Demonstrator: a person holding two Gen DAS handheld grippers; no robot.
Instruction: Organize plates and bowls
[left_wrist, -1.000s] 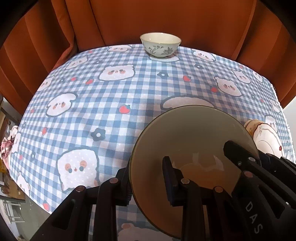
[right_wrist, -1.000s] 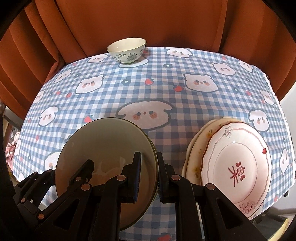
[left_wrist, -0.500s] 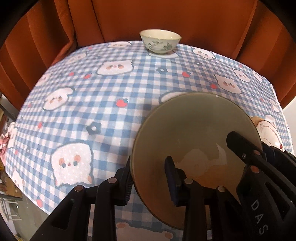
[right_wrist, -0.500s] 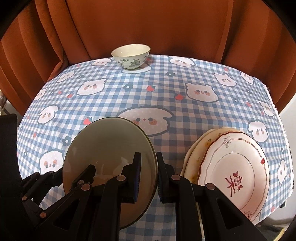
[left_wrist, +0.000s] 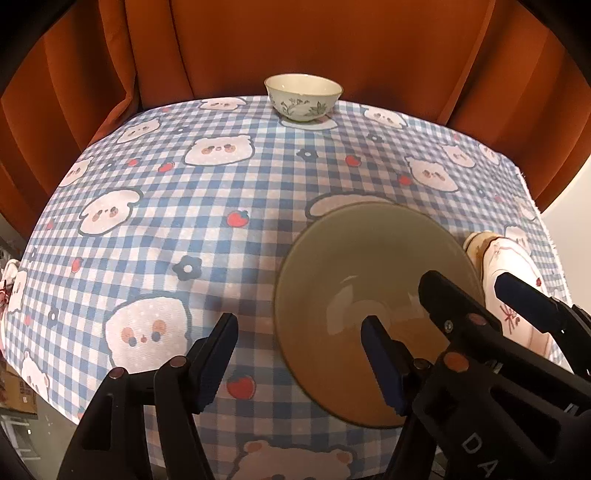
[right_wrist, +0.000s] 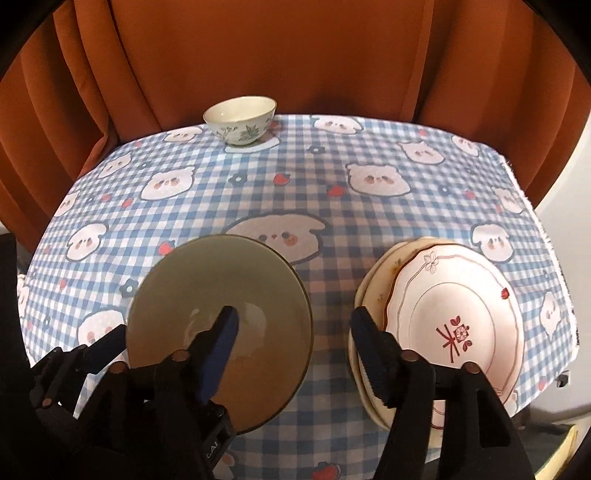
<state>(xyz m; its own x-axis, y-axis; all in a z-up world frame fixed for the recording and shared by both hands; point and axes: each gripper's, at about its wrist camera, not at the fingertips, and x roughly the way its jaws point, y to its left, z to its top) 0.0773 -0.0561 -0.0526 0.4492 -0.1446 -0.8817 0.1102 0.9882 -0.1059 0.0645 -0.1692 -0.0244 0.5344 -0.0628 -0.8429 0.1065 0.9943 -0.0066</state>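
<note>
An olive-green shallow bowl (left_wrist: 354, 266) (right_wrist: 218, 280) rests on the checked tablecloth (left_wrist: 207, 192) near the front edge. My left gripper (left_wrist: 297, 332) straddles its left rim, jaws opening, one finger inside the bowl and one outside, pads off the rim. My right gripper (right_wrist: 295, 321) straddles the right rim in the same way, jaws opening, its outer finger close to the plate stack. A stack of pink and cream plates (right_wrist: 454, 314) (left_wrist: 513, 258) lies to the right of the bowl. A small floral bowl (left_wrist: 303, 96) (right_wrist: 240, 118) stands at the far edge.
An orange curtain (right_wrist: 295, 55) hangs right behind the table. The tablecloth (right_wrist: 369, 221) drops off at the left, right and front edges. Open cloth lies between the olive bowl and the floral bowl.
Both grippers were shut on opposite rims of the olive bowl. Both have now opened and let go, and the bowl lies on the cloth.
</note>
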